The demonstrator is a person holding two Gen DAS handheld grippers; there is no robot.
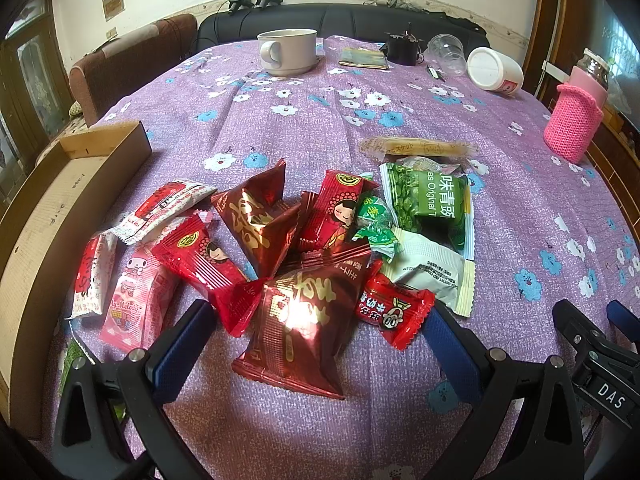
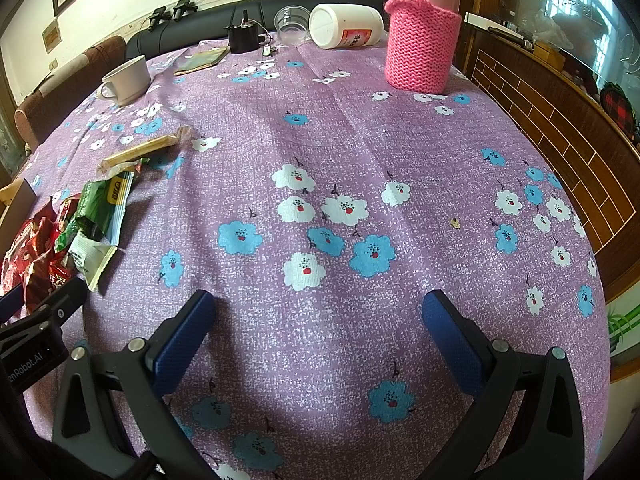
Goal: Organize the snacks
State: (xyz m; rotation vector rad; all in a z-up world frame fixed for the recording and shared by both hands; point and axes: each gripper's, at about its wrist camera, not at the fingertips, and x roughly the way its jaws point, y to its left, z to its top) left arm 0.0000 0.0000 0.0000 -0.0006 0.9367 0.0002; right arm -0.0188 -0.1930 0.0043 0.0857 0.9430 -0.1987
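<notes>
Snack packets heaped on the table, both tongs spread and holding nothing.

The left tongs [image 1: 316,320] stand apart on either side of a dark red foil packet [image 1: 304,324] at the near edge of the snack pile [image 1: 280,240], beside a wooden box [image 1: 48,208]. The right tongs [image 2: 316,312] hover apart over bare flowered tablecloth [image 2: 360,140], the pile off to their left.

Counter [image 1: 500,208] under purple cloth with blue and white flowers. Snack packets [image 1: 280,248] heaped at lower centre of left view: red, pink, green, white wrappers overlapping. Long biscuit stick [image 1: 416,147] just above the heap. Wooden box [image 1: 60,216] at left edge. Far side: white mug [image 1: 286,51], clear cup [image 1: 448,54], white jar [image 1: 494,70] on its side. Pink knitted flask [image 2: 422,42] upper right, upright.
</notes>
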